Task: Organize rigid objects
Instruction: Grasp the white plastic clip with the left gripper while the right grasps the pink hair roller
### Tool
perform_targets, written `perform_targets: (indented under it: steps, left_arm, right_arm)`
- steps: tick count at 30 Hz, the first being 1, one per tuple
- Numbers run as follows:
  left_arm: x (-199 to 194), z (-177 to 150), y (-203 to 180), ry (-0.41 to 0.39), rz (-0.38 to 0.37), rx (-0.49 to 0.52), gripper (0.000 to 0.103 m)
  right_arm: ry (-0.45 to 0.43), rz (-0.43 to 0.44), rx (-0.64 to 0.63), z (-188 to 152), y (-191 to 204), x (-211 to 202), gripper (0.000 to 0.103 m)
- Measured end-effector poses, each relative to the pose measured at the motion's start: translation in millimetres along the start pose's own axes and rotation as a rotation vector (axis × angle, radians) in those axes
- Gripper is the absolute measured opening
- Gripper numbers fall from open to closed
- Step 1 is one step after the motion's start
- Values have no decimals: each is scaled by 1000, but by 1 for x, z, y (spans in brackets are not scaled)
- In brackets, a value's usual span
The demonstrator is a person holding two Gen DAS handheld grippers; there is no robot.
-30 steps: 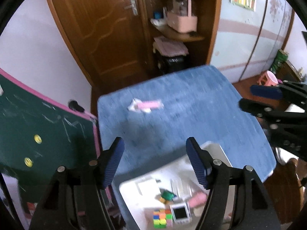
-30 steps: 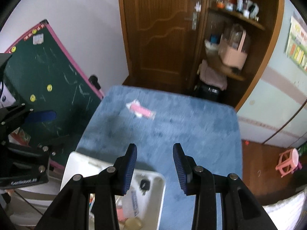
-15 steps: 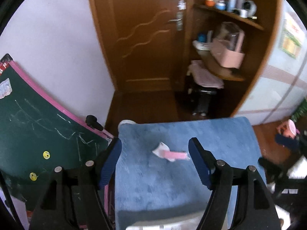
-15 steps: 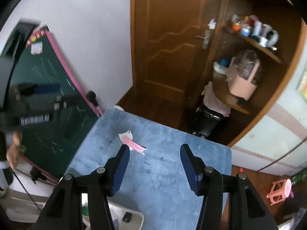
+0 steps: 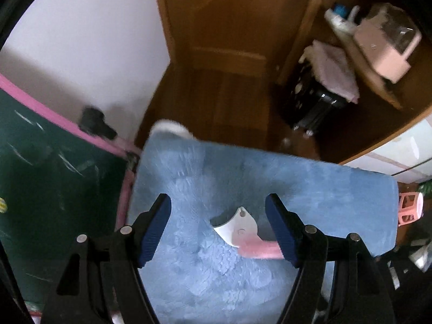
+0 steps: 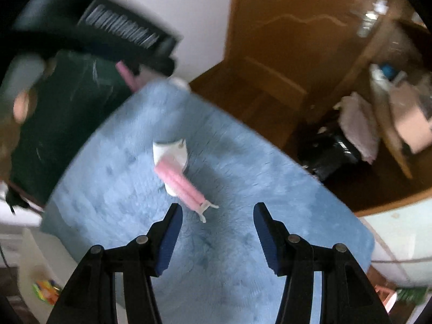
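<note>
Toy cleaver (image 5: 237, 229) on mat (image 5: 324, 189).

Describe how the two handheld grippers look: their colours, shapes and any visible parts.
The left gripper and the right gripper look alike: black angular plastic frames with cut-out slots and round silver bolt heads. Each has two fingers faced with dark blue ribbed pads. No cables or markings show on them.
</note>
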State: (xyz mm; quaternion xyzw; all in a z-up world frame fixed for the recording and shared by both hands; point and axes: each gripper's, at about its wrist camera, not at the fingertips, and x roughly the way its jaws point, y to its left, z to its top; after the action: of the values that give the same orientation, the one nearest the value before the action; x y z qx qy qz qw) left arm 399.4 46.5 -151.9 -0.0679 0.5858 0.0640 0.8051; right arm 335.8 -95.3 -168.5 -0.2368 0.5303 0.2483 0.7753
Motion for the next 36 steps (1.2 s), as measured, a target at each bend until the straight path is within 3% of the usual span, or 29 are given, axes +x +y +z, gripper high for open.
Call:
perform_targets:
  steps: [6,12,13,15,18,27,33,36]
  left_arm:
    - [54,-3,3,102,0,-38,75]
    - [80,-8,6,152,-12,-54,75]
    - [84,-9,7,158,-17,-59,75]
    - [90,-10,6,171,-23,-66,75]
    - [94,-13,6,184,-34,-75,75]
    - [107,-19,-9,225,-61,-94,75]
    - [120,-24,-11,282,-36,-224,75]
    - [120,-26,-11,270,-18,-268,74]
  right_arm:
    - [21,29,-140,-3,26,52,55]
    - [24,20,-236,-5,47,80,54]
    - [21,10,-243,-5,49,84,48]
    - [18,5,-238,-5,50,89,37]
    - [-8,-5,-227,-8,49,88,32]
    - [-26,57,-114,-47,34,60,31]
    - [-19,62,-72,-66,33,52,31]
    - [-19,67,-52,-69,29,52,31]
